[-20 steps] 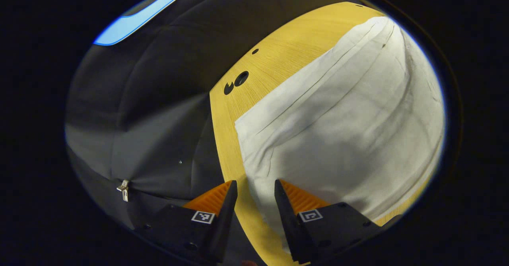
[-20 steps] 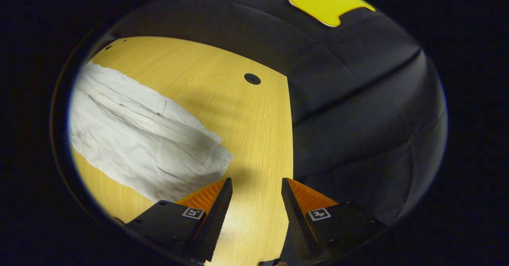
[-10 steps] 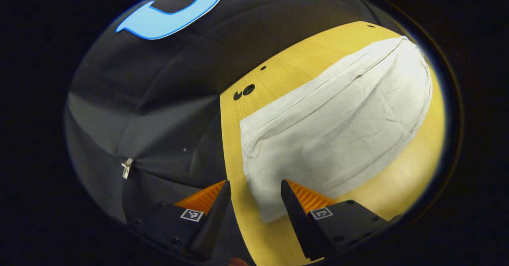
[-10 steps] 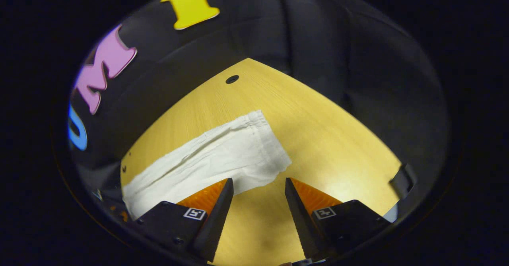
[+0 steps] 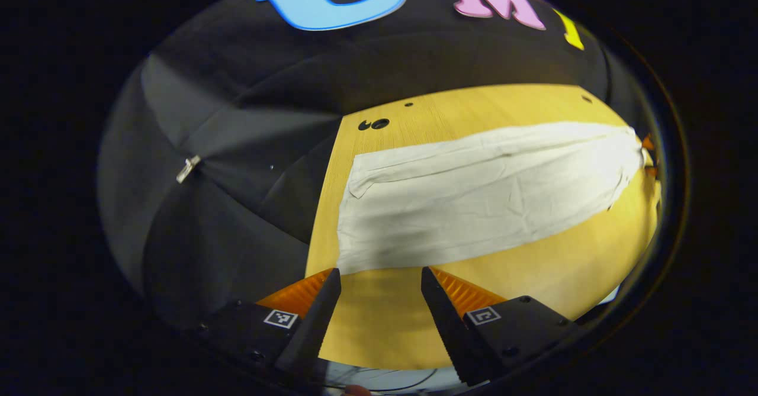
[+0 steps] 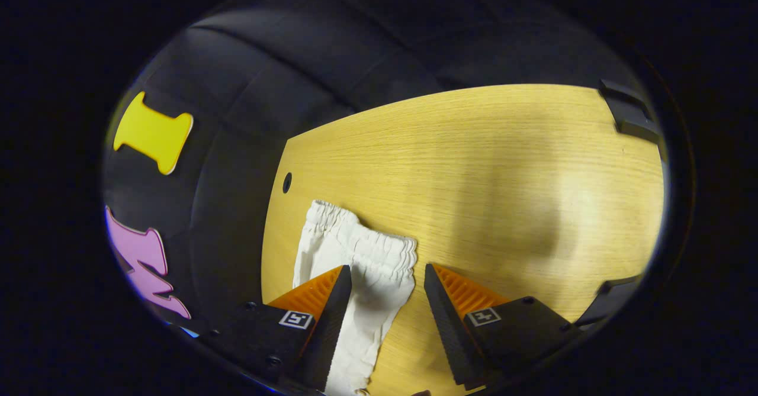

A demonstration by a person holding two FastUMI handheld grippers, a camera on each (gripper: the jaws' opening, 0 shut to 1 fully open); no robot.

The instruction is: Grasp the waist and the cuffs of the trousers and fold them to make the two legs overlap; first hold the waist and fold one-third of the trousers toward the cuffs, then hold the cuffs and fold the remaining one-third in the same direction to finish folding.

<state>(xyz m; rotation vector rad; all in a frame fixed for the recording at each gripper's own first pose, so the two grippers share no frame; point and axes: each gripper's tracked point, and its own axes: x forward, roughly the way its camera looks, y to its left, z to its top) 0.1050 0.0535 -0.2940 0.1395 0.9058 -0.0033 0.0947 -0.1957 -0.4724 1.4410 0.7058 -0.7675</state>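
Now both grippers have pulled back from the trousers (image 5: pixel 474 195), which a second ago filled the left gripper view close under the fingers and lay off to the side in the right one. In the left gripper view the left gripper (image 5: pixel 376 292) hangs with its fingers spread and nothing between them; the cuff end lies just ahead of the fingertips on the wooden table (image 5: pixel 533 277), and the cloth runs away from them as one long flat strip, legs laid one over the other. In the right gripper view the right gripper (image 6: pixel 385 289) is likewise spread and empty, and it has swung round so that the gathered elastic waist (image 6: pixel 367 248) now sits directly ahead, between the lines of its two fingers, with the trousers passing back under the inner finger.

By my reading the leg-over-leg fold is done and released, and the right gripper is lining up on the waist for the first one-third fold toward the cuffs. Neither gripper touches the fabric, so that grasp is not yet made.
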